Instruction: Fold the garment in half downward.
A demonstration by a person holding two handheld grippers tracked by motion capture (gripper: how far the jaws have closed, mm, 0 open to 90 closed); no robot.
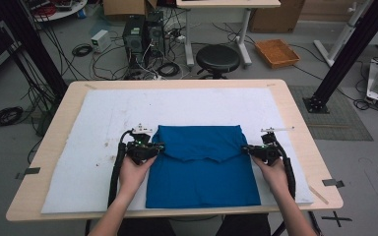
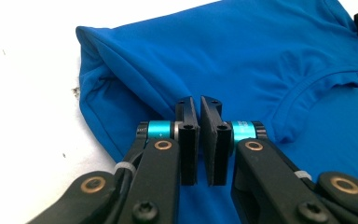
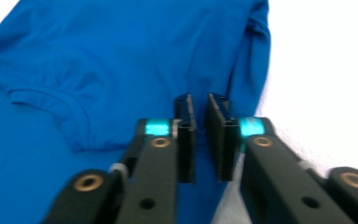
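Note:
A blue T-shirt lies on the white mat, its top part folded down so that the neckline faces me. My left gripper rests at the left end of that folded edge. Its jaws stand almost together over the cloth, and I see nothing pinched between them. My right gripper sits at the right end of the same edge. Its jaws are close together with a thin slit, through which the blue shirt shows beyond. Both point inward, low over the shirt.
The mat covers most of a light wooden table. Beyond the far edge stand a black stool, computer towers, loose cables and an orange tray. Black frame posts rise at both sides.

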